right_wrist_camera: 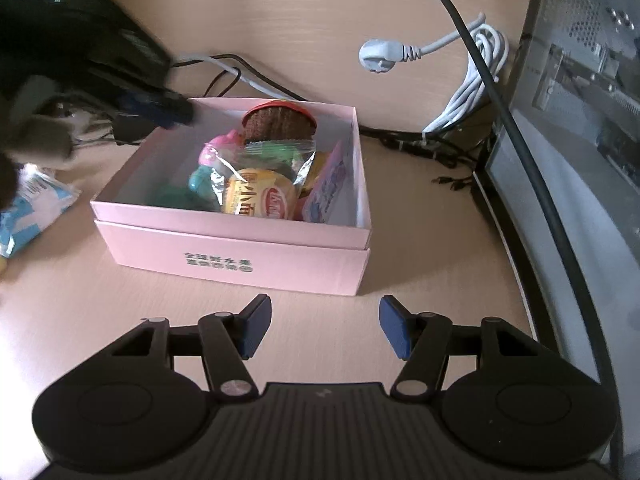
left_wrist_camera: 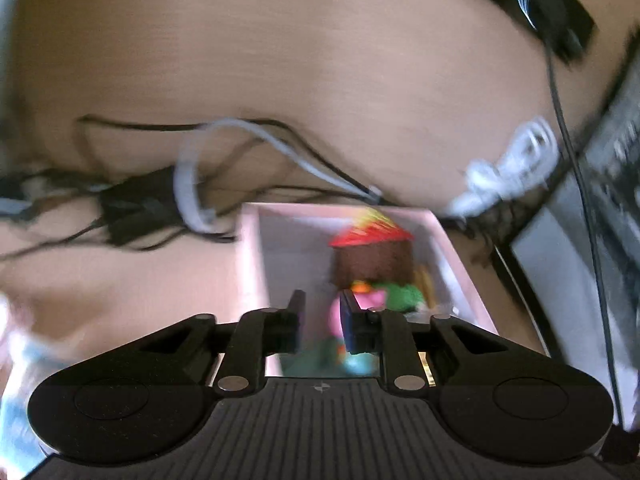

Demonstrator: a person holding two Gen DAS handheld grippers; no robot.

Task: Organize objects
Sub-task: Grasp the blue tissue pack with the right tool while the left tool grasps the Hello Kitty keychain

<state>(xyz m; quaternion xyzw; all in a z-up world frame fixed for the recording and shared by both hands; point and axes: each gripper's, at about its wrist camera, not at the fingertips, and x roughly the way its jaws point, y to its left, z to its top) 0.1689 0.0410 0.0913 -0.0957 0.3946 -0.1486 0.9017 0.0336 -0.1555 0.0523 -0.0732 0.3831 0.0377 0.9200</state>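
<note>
Pink box (left_wrist_camera: 460,256) sits on the wooden desk (left_wrist_camera: 320,80) in the blurred left wrist view, directly ahead of the left gripper (left_wrist_camera: 320,322), whose fingers stand a narrow gap apart over the box's near edge with nothing visibly clamped between them. Inside lie a brown tub with a red lid (left_wrist_camera: 372,252) and what may be a pink and green toy (left_wrist_camera: 384,296), though motion smear makes that uncertain. Black and white cables (left_wrist_camera: 192,184) tangle on the desk beyond the box.

From the right wrist view, the pink box (right_wrist_camera: 240,256) rests near the desk's middle, holding the brown tub (right_wrist_camera: 280,124), a yellow snack packet (right_wrist_camera: 260,200) in clear wrap and a pink card (right_wrist_camera: 324,192) leaning on the right wall. The right gripper (right_wrist_camera: 324,330) hovers just short of the box, fingers spread wide and empty. A white plug (right_wrist_camera: 378,56) lies behind, and a blue packet (right_wrist_camera: 32,204) lies at the left.
</note>
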